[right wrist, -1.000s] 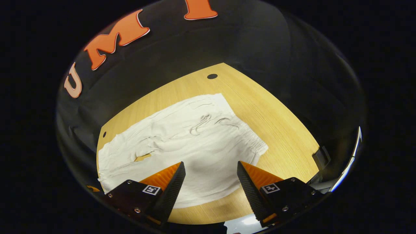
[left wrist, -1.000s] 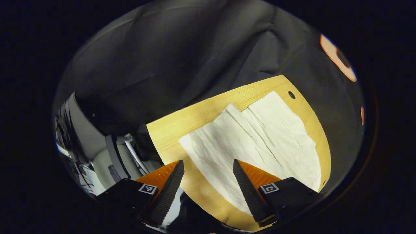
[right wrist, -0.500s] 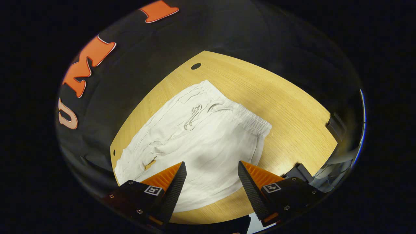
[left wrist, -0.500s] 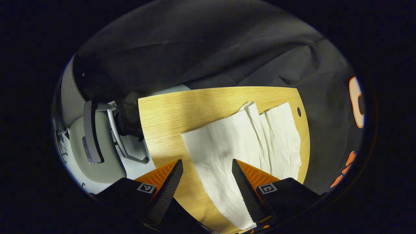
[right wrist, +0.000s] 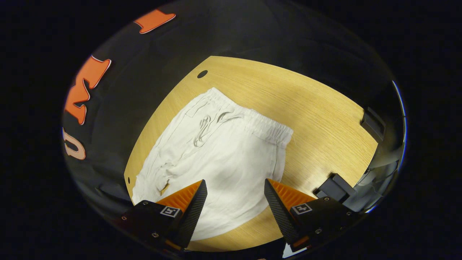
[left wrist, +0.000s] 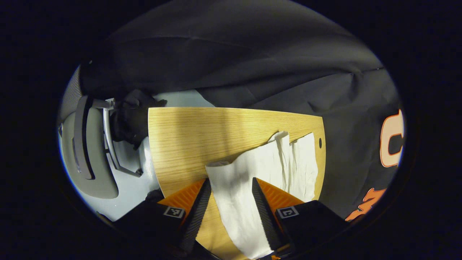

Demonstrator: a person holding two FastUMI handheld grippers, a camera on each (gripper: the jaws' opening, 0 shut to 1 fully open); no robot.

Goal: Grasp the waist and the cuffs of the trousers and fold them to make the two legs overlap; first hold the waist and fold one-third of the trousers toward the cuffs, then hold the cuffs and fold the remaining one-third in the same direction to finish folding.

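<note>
Left tool (left wrist: 228,195): fingers apart, straddling a raised cuff edge (left wrist: 220,168) of the white trousers (left wrist: 267,169); contact unclear, can't tell if gripping. Right tool (right wrist: 234,196): open, hovering over the seat area of trousers, which lie flat on the wooden tabletop (right wrist: 317,119), waistband (right wrist: 260,122) at far end. Chair (left wrist: 86,148) beyond tabletop edge.

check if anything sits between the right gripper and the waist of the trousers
Nothing visible does. The right gripper hangs open above the white trousers, and the elastic waist lies flat on the bare wooden table with only cloth between them.
</note>
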